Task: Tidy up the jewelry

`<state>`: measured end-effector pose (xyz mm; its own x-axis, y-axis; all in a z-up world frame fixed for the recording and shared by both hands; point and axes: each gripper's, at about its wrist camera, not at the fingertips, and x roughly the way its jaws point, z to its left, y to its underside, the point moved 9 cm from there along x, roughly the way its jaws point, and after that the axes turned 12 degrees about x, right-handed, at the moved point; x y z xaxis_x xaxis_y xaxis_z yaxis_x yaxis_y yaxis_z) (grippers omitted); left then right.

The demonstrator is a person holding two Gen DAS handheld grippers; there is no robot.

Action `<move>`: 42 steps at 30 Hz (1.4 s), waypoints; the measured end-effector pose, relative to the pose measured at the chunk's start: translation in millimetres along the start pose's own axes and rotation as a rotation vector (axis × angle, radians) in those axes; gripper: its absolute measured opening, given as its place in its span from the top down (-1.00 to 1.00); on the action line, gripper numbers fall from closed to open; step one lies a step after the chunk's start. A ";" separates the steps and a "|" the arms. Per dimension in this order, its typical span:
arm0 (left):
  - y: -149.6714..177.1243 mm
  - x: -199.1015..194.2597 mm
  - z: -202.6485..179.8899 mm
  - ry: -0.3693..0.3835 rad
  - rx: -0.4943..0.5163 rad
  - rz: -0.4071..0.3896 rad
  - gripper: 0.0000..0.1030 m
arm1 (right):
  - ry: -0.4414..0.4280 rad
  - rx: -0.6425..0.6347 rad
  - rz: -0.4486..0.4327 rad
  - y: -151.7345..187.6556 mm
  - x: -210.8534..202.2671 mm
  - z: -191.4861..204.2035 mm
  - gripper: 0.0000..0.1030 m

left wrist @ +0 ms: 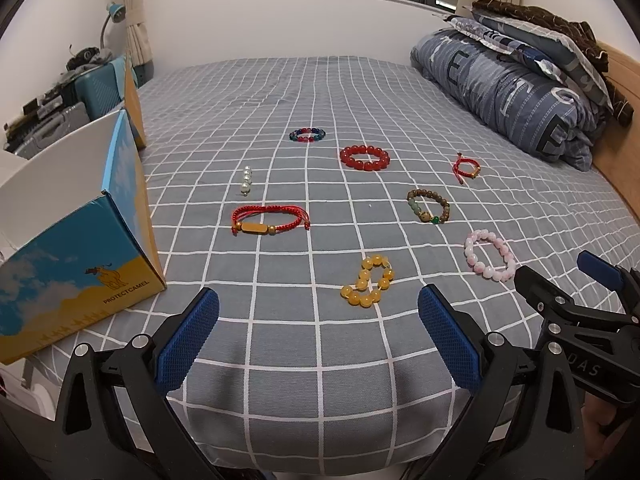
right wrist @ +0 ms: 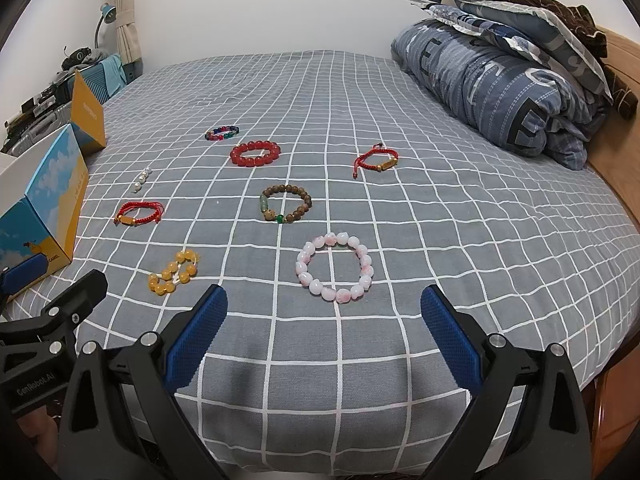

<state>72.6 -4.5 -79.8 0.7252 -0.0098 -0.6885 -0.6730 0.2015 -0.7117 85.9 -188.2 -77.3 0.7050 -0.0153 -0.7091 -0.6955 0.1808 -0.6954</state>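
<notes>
Several bracelets lie on a grey checked bed sheet. A yellow bead bracelet lies just ahead of my open, empty left gripper. A pink bead bracelet lies just ahead of my open, empty right gripper. Farther off lie a brown wooden bead bracelet, a red bead bracelet, a multicolour bead bracelet, two red cord bracelets and a short pearl strand. An open blue and yellow box stands at the left.
Folded blue bedding is piled at the back right against a wooden headboard. Suitcases and clutter stand beyond the bed's left edge. The bed's front edge is just under both grippers.
</notes>
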 end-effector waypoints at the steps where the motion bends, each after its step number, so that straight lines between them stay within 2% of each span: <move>1: 0.1 -0.2 0.1 0.001 0.002 -0.001 -0.89 | 0.001 0.000 0.000 0.0 0.2 -0.1 -0.81; 42: -7.4 -10.3 0.5 -0.016 0.005 -0.011 -0.89 | 0.008 -0.010 -0.036 -7.6 -12.1 -2.7 -0.81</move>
<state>70.2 -5.4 -67.4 0.7351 0.0034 -0.6780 -0.6640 0.2061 -0.7188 82.3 -192.1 -63.8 0.7287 -0.0295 -0.6842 -0.6708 0.1706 -0.7218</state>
